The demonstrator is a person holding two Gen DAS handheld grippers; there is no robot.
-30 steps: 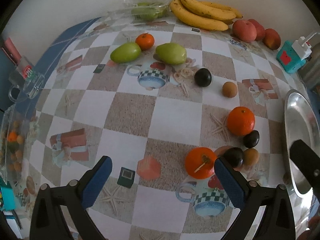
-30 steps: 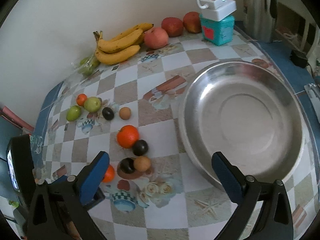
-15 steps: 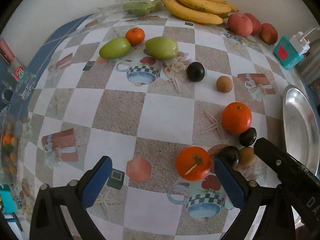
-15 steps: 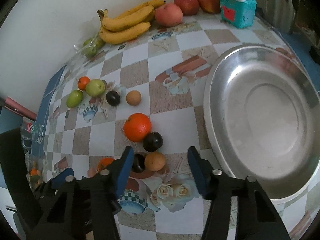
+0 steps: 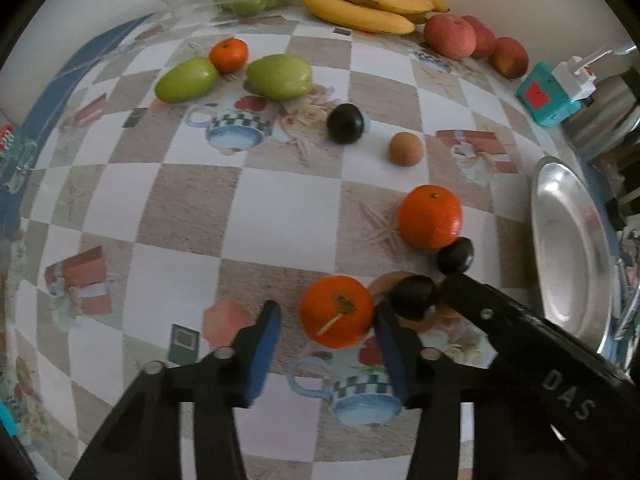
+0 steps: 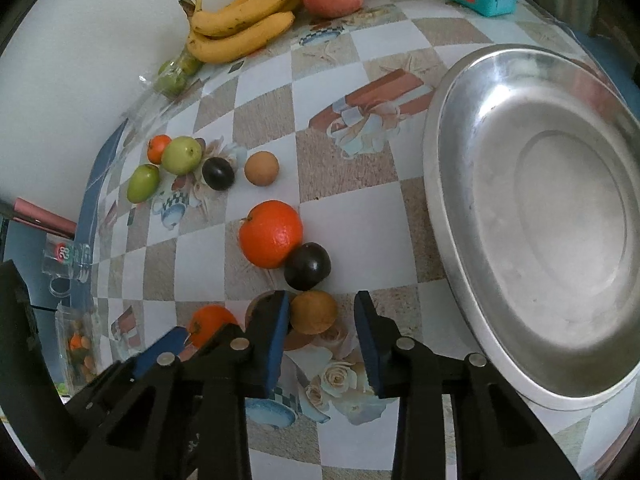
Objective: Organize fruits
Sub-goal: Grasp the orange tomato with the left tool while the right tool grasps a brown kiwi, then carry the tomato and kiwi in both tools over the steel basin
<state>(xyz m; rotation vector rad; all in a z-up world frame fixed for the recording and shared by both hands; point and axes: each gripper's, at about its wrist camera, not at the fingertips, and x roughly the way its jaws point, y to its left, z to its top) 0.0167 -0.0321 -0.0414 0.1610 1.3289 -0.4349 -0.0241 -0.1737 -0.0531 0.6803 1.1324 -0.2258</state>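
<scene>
My left gripper (image 5: 326, 322) is open around a small orange with a stem (image 5: 337, 311); its jaws stand on either side, not clamped. My right gripper (image 6: 322, 316) is open around a small brown fruit (image 6: 313, 312), with a gap on the right side. A dark plum (image 5: 414, 297) lies between the two fruits. A large orange (image 6: 271, 233) and another dark plum (image 6: 307, 266) lie just beyond. The steel bowl (image 6: 448, 184) stands empty on the right.
Farther back lie a brown fruit (image 5: 405, 149), a dark plum (image 5: 345, 123), two green mangoes (image 5: 279, 76), a small orange (image 5: 228, 54), bananas (image 5: 360, 0), red apples (image 5: 450, 36) and a teal box (image 5: 548, 94). A glass (image 6: 66, 256) stands at the left edge.
Both grippers have narrowed from wide open and moved forward and down. The left now brackets the stemmed orange, the right brackets the brown fruit.
</scene>
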